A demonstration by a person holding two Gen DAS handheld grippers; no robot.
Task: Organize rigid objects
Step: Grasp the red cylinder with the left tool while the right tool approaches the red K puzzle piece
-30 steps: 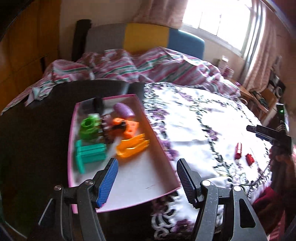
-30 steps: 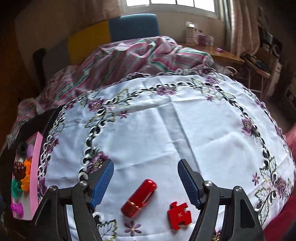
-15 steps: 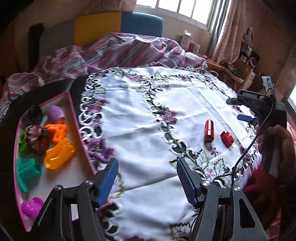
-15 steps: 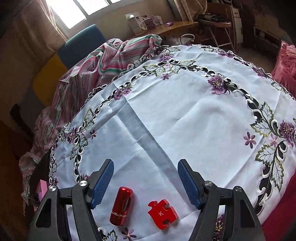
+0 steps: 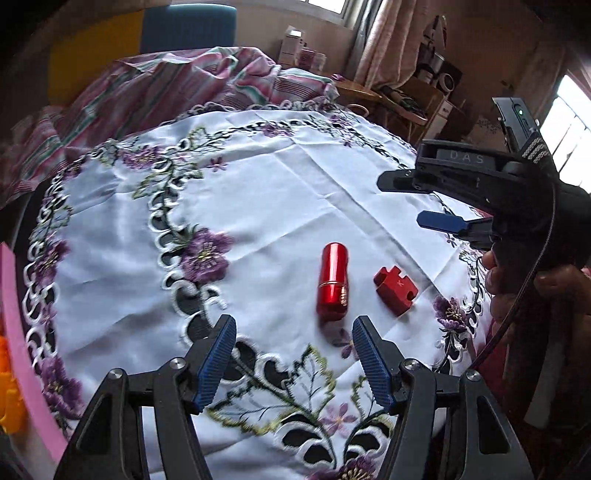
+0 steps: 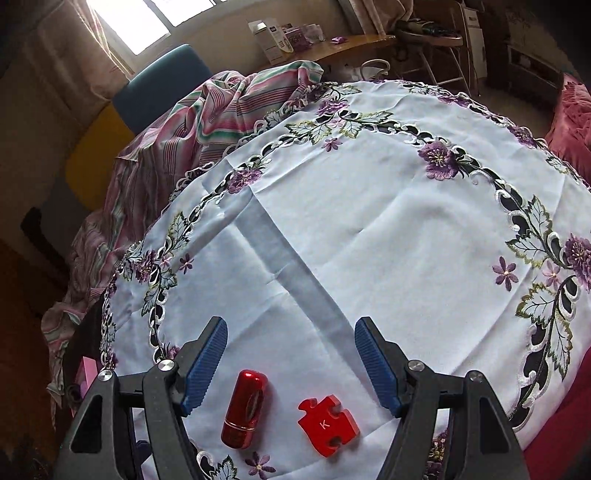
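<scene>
place: home, lived-in room | cues: embroidered tablecloth (image 6: 369,229), striped bedding (image 5: 177,81), curtains (image 5: 380,33), cluttered shelves (image 5: 432,85)

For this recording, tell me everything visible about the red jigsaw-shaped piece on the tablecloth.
The flat red jigsaw-shaped piece looks like rigid glossy plastic or painted wood, fairly thick, with one rounded knob and notched cut-outs on its edges. A small white letter K marks its top face. It lies flat on the white embroidered tablecloth, beside a shiny red metallic cylinder but apart from it. Nothing touches it except the cloth: the right tool hangs open above it, the left tool open nearby.
</scene>
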